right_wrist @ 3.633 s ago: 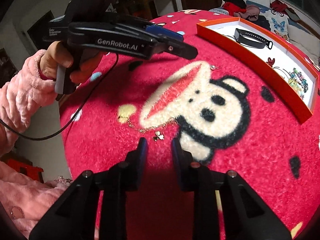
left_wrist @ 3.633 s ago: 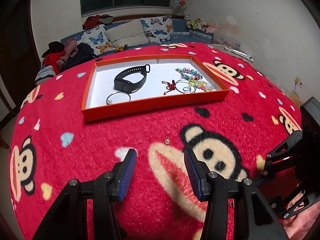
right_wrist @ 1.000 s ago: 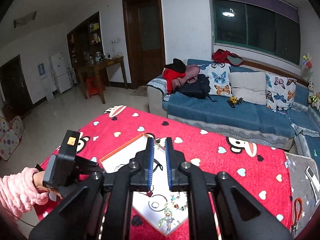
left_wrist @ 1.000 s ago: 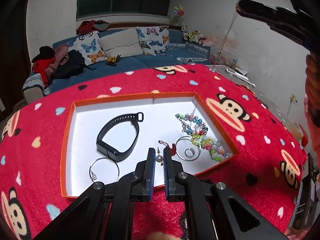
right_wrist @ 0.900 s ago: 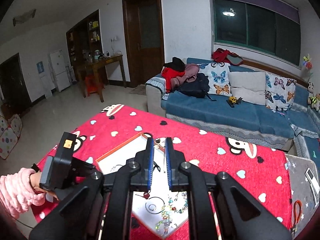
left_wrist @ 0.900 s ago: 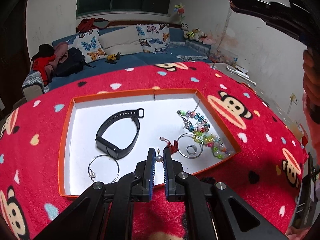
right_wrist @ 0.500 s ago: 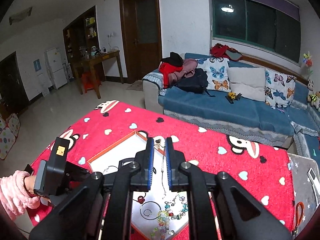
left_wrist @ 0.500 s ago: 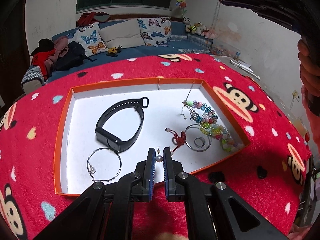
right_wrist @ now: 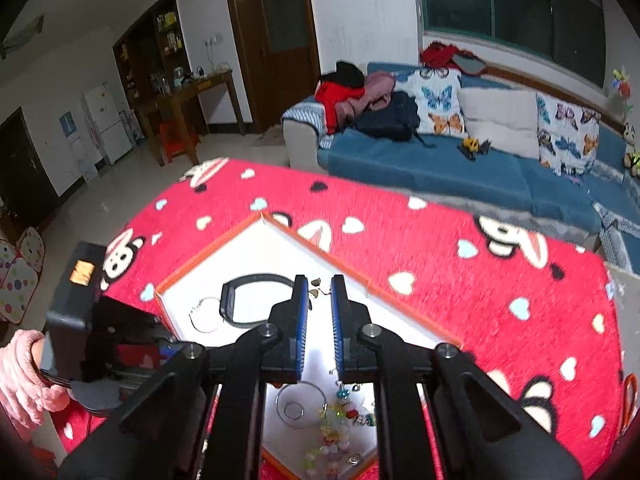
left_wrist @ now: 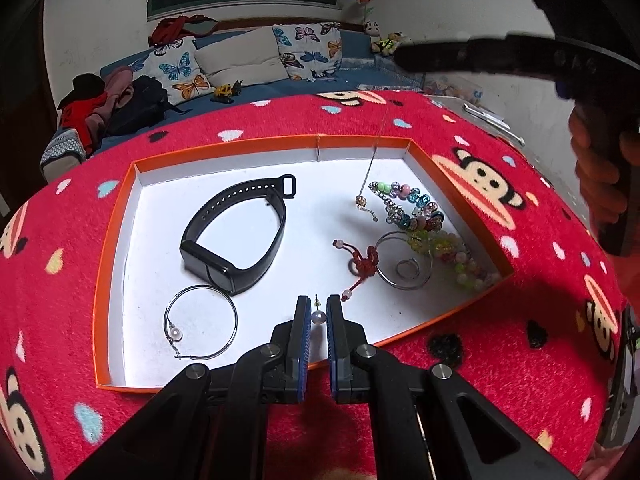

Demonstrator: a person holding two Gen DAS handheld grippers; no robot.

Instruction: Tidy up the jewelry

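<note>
While the left gripper (left_wrist: 319, 317) hangs above the near edge of the orange tray (left_wrist: 114, 216), its jaws pinched on a pearl earring (left_wrist: 317, 316), the drop is best made low: the pearl should be brought down close to the white floor near the hoop before the jaws are parted, so that it is not sent rolling. The right gripper (right_wrist: 319, 294) is held over the far right part of the tray, jaws nearly closed on a thin chain (left_wrist: 370, 166) whose lower end already rests beside the beads. The chain should be let down gradually and laid in bare white space, clear of the beads, so that tangling is avoided.

Counted in the tray: one black wristband (left_wrist: 236, 232) at the middle left; one large hoop with a pearl (left_wrist: 200, 322) near the left corner; one red knotted cord (left_wrist: 362, 260) at the middle; one wire bangle (left_wrist: 404, 260) with one small ring (left_wrist: 406, 268) inside it; two strings of beads (left_wrist: 416, 208), as far as can be told, along the right wall. The tray lies on a bench covered by a red monkey-print blanket (left_wrist: 480, 360).
</note>
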